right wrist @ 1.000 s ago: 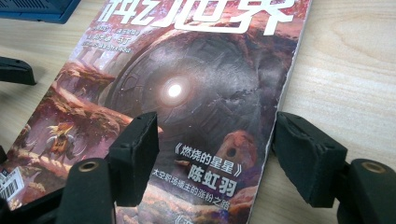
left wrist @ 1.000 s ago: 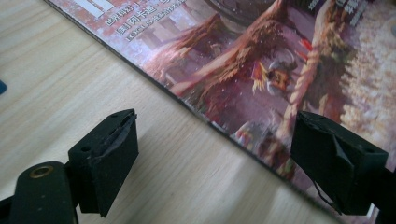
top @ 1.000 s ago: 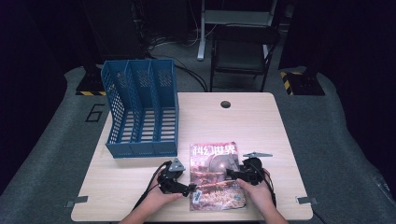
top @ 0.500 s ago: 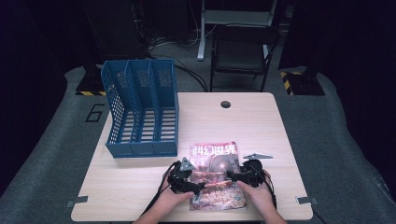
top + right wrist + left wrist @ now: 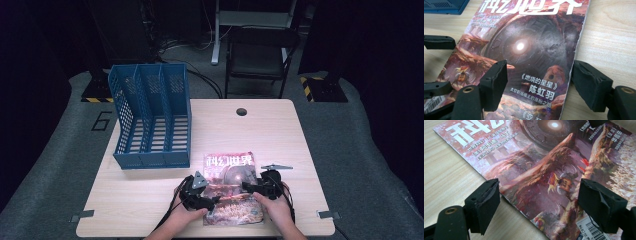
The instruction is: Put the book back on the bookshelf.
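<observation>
Magazine (image 5: 232, 186) lay flat on bench (image 5: 280, 135), near edge, centre-right, cover up. Left hand-held gripper (image 5: 214, 201) sat over magazine's near-left edge, jaws wide apart, straddling that edge, gripping nothing. Right hand-held gripper (image 5: 248, 188) sat at magazine's right edge, jaws wide open, one over cover, other over bare wood, holding nothing. Blue three-slot file rack (image 5: 152, 120) stood far left, well apart from magazine.
</observation>
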A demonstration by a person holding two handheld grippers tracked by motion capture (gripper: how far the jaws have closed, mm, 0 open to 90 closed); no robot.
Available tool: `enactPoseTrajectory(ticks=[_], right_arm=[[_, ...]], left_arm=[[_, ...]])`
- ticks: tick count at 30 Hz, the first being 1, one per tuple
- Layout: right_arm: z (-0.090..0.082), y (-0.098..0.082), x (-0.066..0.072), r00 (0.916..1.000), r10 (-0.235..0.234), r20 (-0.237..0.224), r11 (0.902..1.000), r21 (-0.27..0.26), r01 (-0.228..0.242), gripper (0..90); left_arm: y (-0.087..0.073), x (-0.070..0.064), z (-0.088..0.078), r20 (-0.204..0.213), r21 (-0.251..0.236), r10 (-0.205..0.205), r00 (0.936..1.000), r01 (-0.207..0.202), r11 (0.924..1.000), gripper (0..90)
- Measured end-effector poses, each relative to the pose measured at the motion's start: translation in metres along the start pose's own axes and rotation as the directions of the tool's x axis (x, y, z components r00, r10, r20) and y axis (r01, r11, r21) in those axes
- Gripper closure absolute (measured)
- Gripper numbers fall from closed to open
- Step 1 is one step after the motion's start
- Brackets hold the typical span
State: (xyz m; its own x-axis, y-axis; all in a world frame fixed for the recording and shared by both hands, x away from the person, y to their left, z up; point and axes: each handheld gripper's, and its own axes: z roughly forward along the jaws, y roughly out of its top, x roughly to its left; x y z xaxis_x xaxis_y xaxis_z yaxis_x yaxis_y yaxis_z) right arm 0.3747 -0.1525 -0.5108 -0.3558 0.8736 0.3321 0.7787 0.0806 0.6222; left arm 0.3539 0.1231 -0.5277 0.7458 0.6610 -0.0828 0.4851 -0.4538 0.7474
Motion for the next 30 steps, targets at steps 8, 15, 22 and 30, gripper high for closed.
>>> enactPoseTrajectory(ticks=[8, 15, 22, 30], right_arm=[[-0.010, 0.003, -0.002, 0.9976, 0.048, -0.049, 0.9980, -0.038, -0.050, 32.6], [-0.020, 0.006, 0.003, 0.9903, 0.055, -0.128, 0.9917, -0.108, -0.069, 34.1], [-0.022, 0.008, 0.007, 0.9848, 0.051, -0.166, 0.9911, -0.113, -0.070, 36.1], [0.000, 0.015, -0.009, 0.9800, 0.089, -0.178, 0.9945, -0.038, -0.098, 39.8]], left_arm=[[-0.001, 0.000, 0.000, -0.002, -0.010, 0.006, 1.0000, -0.006, 0.9999, 17.9], [-0.002, 0.000, 0.000, 0.000, -0.010, 0.001, 1.0000, -0.001, 0.9999, 18.0], [-0.002, 0.000, 0.000, -0.004, -0.014, 0.006, 1.0000, -0.006, 0.9999, 18.0], [-0.002, 0.000, 0.000, -0.005, -0.019, 0.005, 1.0000, -0.005, 0.9998, 18.0]])
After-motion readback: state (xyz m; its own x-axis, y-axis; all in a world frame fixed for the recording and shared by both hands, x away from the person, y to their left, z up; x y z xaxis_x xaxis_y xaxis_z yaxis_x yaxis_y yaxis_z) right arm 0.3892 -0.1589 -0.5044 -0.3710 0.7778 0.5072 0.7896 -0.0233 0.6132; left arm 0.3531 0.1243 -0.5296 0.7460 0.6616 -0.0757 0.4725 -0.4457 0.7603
